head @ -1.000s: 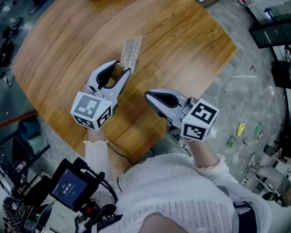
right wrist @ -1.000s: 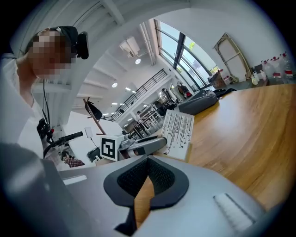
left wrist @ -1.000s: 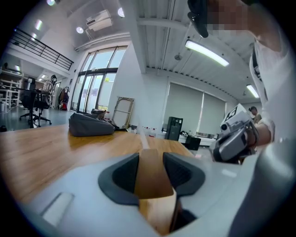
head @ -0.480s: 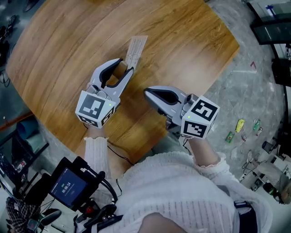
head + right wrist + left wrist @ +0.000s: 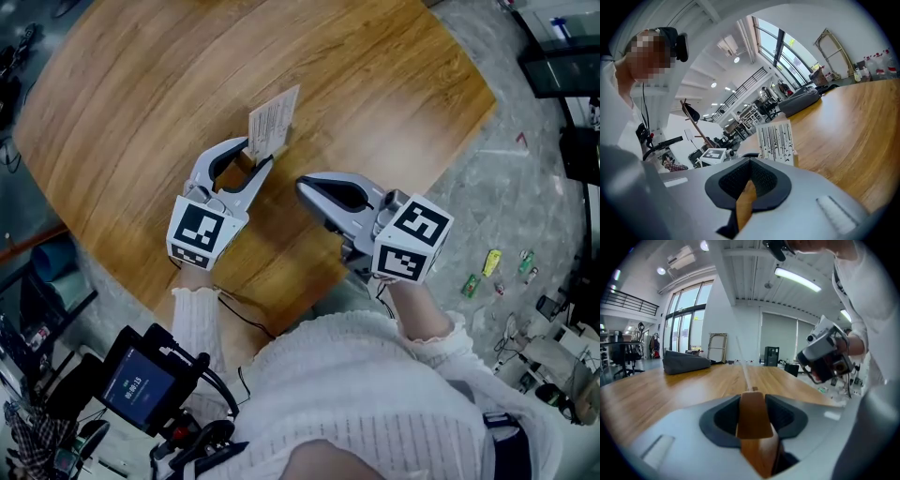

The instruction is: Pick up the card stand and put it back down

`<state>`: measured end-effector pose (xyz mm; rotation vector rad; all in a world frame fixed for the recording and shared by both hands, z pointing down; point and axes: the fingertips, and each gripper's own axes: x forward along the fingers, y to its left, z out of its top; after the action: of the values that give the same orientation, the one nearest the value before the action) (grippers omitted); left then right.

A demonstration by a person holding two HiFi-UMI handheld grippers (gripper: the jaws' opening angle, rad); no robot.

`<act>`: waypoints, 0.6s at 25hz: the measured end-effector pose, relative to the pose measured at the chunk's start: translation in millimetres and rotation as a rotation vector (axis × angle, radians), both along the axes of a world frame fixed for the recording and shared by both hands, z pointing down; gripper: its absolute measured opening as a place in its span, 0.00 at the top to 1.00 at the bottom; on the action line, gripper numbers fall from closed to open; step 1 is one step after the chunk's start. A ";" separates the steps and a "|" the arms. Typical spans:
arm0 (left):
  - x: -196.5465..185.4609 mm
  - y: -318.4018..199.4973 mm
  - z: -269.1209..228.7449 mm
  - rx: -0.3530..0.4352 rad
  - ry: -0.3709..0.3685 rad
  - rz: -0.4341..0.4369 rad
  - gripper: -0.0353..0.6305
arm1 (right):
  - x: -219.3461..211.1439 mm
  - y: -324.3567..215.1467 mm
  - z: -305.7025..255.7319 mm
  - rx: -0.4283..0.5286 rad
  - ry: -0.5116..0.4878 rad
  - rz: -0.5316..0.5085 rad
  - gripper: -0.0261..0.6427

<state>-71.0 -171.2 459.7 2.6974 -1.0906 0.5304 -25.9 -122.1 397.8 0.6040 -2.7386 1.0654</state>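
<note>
Gripping the stand [image 5: 752, 416] by its wooden base with the left gripper [image 5: 257, 153], jaws at half width. Right gripper [image 5: 304, 190] shut, empty, just beside. Looks like the put-down step, over the near half of the table [image 5: 141, 84]; cannot tell if touching. Next, needs settling flat, then easing the jaws apart without tipping. Shows 1 white card [image 5: 274, 122] with dark line print, standing in a tan block.

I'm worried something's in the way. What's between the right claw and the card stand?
Only bare wooden table lies between the right claw and the card stand; the head view shows it.
</note>
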 end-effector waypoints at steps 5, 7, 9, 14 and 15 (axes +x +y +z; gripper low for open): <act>-1.3 0.5 17.9 -0.031 -0.063 0.001 0.71 | -3.3 1.7 -2.6 0.003 0.004 -0.011 0.97; -0.8 -1.3 23.2 -0.041 -0.090 0.008 0.71 | -3.4 2.5 -5.4 0.005 0.004 -0.012 0.97; -2.6 -1.4 32.0 -0.054 -0.142 0.016 0.71 | -3.7 3.5 -8.2 0.009 0.003 -0.010 0.97; -9.2 -0.3 47.3 -0.066 -0.237 0.011 0.70 | -2.7 6.2 -12.5 0.021 0.007 -0.001 0.97; -9.3 -2.2 47.3 -0.067 -0.233 0.002 0.70 | -2.4 6.2 -13.3 0.024 0.009 0.000 0.97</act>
<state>-80.3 -173.5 507.0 2.6284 -1.1020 0.8841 -28.3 -115.9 384.5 0.6105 -2.7473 1.0285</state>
